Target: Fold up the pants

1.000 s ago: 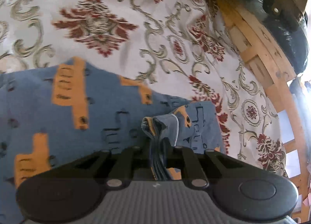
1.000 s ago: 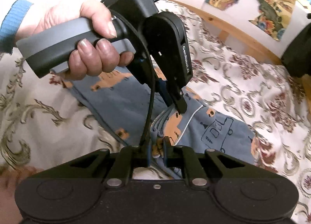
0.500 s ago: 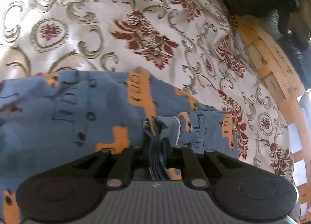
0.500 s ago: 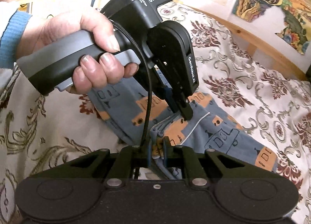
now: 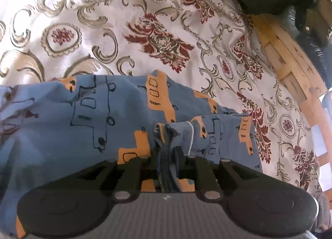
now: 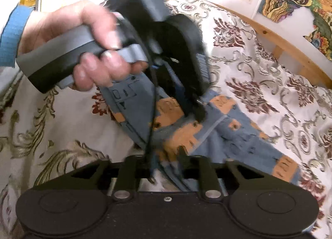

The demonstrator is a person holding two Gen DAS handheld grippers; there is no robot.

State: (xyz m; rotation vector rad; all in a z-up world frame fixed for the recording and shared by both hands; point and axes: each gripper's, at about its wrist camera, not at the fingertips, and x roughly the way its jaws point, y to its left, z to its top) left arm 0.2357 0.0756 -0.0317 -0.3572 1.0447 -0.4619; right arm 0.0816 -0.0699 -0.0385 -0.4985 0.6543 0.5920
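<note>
While both tongs work at the same end of the pants point(image 5: 83, 126), the garment's long axis runs away from them across the bed point(image 5: 145, 21), so any fold has to carry this held end along that length toward the far end. The left tongs point(image 5: 169, 156) are clenched on a bunched wad of several layers, pinched upright between the fingers, with the rest of the cloth spreading out flat ahead and to the left. The right tongs point(image 6: 166, 156) sit just beside them, over the same bunch; their fingers stand a little apart with cloth between, but blur keeps me from saying whether they grip or have let go. A hand point(image 6: 87, 43) holds the left tool, its tip touching the fabric right in front of the right one. The pants are blue with orange blocks and dark outlined vehicle drawings, soft and thin, lying partly doubled on the patterned bedspread, rumpled near the grasp.
</note>
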